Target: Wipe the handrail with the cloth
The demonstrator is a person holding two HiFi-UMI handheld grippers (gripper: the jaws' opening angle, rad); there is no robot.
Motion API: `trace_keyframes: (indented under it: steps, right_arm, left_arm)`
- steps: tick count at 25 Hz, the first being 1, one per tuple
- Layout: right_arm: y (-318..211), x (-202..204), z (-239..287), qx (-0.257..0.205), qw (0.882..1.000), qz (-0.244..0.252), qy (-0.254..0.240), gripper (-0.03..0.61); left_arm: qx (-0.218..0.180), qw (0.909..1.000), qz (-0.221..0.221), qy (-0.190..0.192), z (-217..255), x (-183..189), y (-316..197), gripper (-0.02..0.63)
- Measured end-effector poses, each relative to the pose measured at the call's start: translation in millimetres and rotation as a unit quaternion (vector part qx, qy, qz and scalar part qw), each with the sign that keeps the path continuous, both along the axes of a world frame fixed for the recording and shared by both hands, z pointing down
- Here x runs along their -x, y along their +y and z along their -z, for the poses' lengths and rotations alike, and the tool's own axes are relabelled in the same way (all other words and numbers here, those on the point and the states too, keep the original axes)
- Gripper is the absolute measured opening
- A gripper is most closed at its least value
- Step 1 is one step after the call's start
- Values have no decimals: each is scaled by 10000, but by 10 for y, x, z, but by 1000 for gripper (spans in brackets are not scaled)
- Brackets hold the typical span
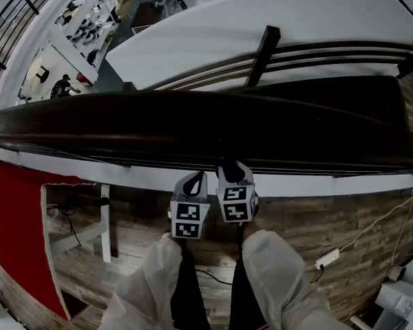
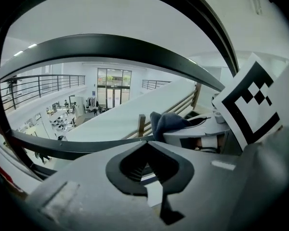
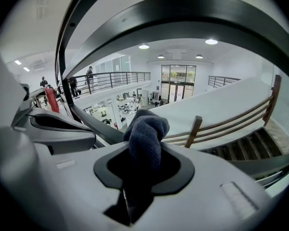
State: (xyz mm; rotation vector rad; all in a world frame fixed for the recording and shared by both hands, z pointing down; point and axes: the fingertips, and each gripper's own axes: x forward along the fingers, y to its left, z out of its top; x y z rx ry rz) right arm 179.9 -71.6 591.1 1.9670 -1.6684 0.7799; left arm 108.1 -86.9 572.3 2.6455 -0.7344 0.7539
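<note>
While near handrail (image 1: 193,126), cloth (image 3: 147,134) in tongs (image 3: 143,171)

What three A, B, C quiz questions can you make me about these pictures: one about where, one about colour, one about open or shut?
1. Where is the cloth?
A. In the right gripper
B. In a bucket
C. On a chair

2. What colour is the handrail?
A. Yellow
B. Dark, nearly black
C. Pink

3. How are the left gripper jaws?
A. Wide apart
B. Shut on a cup
C. Shut, with nothing between them

Answers:
1 A: the right gripper view shows the cloth pinched between its jaws.
2 B: the head view shows a dark rail across the picture.
3 C: the left gripper view shows the jaws together and empty.
</note>
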Motion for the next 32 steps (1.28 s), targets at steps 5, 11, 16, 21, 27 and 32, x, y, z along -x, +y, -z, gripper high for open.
trace_keyframes:
  steps: [5,11,16,21,27,32]
  right_arm:
    - [365,-523,18,15,9994,-314,112,97]
    - [863,-1156,26,28,9972,-699,279,97]
    - [1299,-1729,40,50,9947,-833,594,97]
    - [1655,-2233,29,115,9913,-783,1055,97]
    - [2039,-2811,46,178,9887,-977,1121,97]
    - [2315,-3214,55,210,9865,-1072,1218,97]
  left_arm:
    - [28,9994,-345,-6,-17,-515,318,2]
    - [83,9968,-796,31,-65,-1127,797,2]
    - [109,9931,-1164,97,-79,-1696,1236,2]
    - [126,9890,-1467,126,-115,-2220,1639,2]
    - [120,9854,-1698,103,-77,-2759,2011,2]
    - [75,9809,-1939,101,-26,-3157,2307,2]
